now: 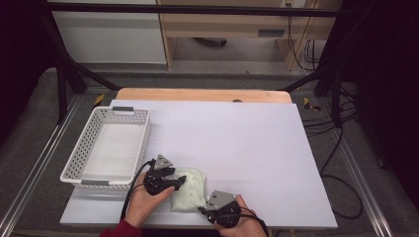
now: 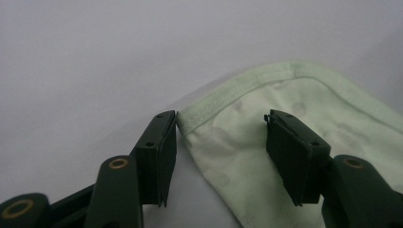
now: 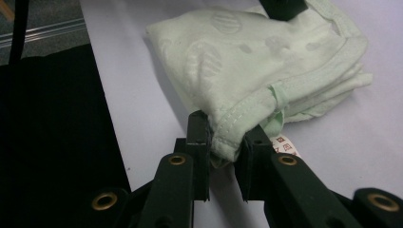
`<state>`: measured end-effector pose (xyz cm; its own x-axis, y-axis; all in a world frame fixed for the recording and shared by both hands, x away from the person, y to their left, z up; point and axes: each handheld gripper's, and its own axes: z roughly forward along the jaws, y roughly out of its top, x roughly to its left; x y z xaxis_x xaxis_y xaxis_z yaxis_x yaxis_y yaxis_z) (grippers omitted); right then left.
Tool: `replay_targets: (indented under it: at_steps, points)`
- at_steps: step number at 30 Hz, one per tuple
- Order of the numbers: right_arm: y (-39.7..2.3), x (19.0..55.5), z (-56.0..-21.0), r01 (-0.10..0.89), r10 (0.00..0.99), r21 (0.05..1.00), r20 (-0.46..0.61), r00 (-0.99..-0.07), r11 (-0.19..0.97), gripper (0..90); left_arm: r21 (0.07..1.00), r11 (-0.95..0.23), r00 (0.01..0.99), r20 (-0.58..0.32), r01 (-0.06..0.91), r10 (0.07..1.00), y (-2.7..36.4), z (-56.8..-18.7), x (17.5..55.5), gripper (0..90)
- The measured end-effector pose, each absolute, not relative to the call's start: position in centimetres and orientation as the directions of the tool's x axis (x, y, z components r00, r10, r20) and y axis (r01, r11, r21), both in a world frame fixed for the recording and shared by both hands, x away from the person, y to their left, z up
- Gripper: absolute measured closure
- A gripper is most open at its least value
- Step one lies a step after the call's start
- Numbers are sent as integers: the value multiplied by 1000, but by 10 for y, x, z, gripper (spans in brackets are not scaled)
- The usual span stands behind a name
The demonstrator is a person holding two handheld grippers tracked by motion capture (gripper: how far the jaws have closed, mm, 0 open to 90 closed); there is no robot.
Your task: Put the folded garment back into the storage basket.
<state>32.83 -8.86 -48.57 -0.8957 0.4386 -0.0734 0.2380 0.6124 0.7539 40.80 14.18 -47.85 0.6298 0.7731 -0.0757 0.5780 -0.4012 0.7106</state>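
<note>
A folded pale green garment lies near the front edge of the white table sheet. My left gripper comes at it from the left. In the left gripper view the left gripper is open, and a hemmed corner of the garment lies between its jaws without being squeezed. My right gripper sits at the garment's front edge. In the right gripper view the right gripper is shut on a bunched hem of the garment, beside a small white label.
A white perforated basket stands at the left of the table, close to my left hand. The table's front edge runs just below both hands. Cables lie on the floor at the right.
</note>
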Motion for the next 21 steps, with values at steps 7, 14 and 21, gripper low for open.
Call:
replay_targets:
  at_steps: [7, 14, 21]
  points:
    - [-89, 329, -486, 249, 443, 754, -62, -894, 608, 781, 717, -444, 666, -39, 538, 745, 135, -479, 403, 625]
    - [-89, 328, -486, 249, 450, 761, -64, -891, 600, 784, 724, -442, 692, -66, 529, 719, 133, -480, 400, 796]
    - [-86, 329, -485, 246, 447, 754, -70, -892, 609, 794, 735, -418, 693, -97, 534, 714, 138, -479, 402, 851]
